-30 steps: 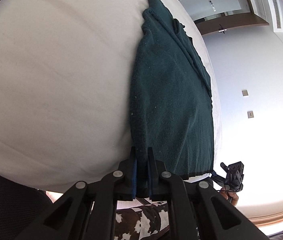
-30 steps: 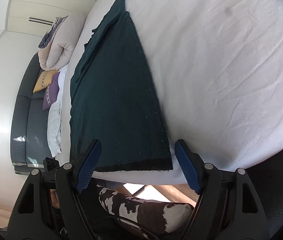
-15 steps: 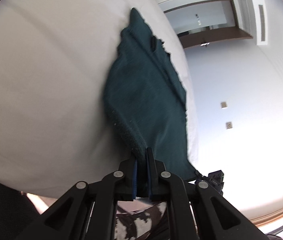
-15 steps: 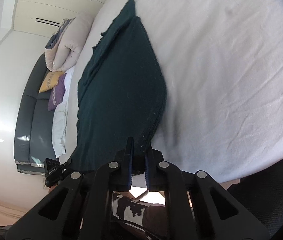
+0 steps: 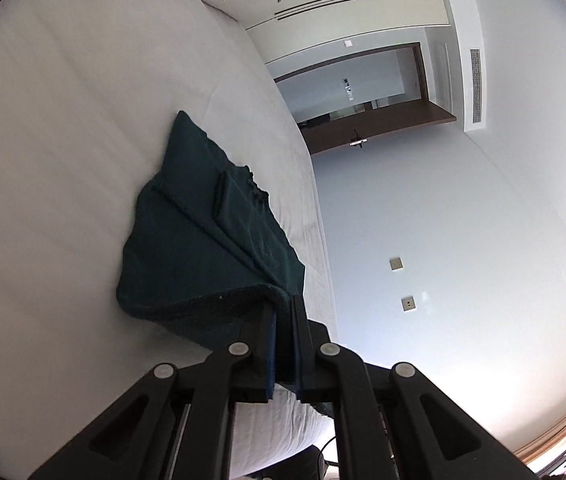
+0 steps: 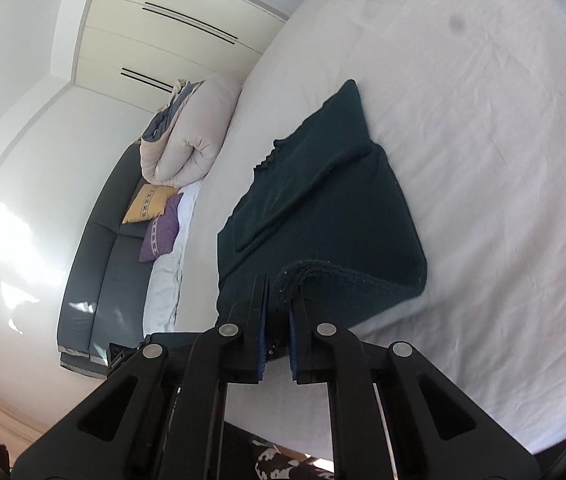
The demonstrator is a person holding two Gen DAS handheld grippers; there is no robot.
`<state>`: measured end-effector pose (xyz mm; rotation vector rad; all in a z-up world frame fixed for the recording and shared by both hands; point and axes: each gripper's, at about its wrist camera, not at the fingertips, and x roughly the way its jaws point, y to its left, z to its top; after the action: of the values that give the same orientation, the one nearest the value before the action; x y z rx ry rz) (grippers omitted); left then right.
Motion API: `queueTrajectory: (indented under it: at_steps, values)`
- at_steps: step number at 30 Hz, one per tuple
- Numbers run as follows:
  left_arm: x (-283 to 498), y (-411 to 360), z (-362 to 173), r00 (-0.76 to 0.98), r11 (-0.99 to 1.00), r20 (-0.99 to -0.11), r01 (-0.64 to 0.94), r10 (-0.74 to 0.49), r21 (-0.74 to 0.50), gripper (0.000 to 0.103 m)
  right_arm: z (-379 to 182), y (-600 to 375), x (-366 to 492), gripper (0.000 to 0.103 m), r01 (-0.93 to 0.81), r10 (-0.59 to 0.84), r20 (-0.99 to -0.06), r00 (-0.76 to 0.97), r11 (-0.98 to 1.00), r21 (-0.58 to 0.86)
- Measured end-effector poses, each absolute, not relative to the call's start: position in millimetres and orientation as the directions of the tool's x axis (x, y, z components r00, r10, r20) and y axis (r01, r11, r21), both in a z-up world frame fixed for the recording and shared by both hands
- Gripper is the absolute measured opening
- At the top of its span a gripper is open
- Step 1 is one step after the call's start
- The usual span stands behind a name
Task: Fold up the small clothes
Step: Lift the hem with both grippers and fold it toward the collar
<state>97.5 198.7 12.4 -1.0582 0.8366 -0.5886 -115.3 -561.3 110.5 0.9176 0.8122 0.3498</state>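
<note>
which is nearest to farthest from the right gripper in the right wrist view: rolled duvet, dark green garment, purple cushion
1. dark green garment: its near hem is pinched in the right gripper, on the white bed.
2. purple cushion: to the left, on the grey sofa.
3. rolled duvet: upper left, beyond the cushion.

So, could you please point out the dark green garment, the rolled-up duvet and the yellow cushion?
dark green garment (image 6: 323,216), right wrist view, its flat folded middle.
rolled-up duvet (image 6: 195,136), right wrist view, the beige outer roll.
yellow cushion (image 6: 149,203), right wrist view, its patterned face.
</note>
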Motion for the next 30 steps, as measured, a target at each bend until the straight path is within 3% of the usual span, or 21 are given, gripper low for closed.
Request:
queueTrajectory:
  at_steps: [11, 18, 25, 30]
  values:
    - [205.9, 190.1, 17.8, 0.602, 0.415, -0.327, 0.009, -0.729, -0.91, 0.005, 124.4, -575.8, 24.6, 0.008, 0.085, 0.505, -0.489, 0.711, 0.629, 0.773]
    - [284.3, 170.2, 11.4, 0.603, 0.478, -0.386, -0.009, -0.699, -0.878, 0.005, 117.6, -578.0, 120.4, 0.008, 0.105, 0.455, -0.531, 0.715, 0.681, 0.725]
    - [342.8, 169.0, -27.1, 0.611, 0.535, -0.47, -0.089, -0.637, -0.84, 0.005, 91.9, -583.0, 206.1, 0.008, 0.159, 0.415, -0.575, 0.705, 0.698, 0.698]
    - [371.4, 163.9, -69.3, 0.578, 0.584, -0.55, -0.151, -0.602, -0.798, 0.007, 48.5, -588.4, 261.4, 0.008, 0.265, 0.37, -0.658, 0.656, 0.704, 0.659]
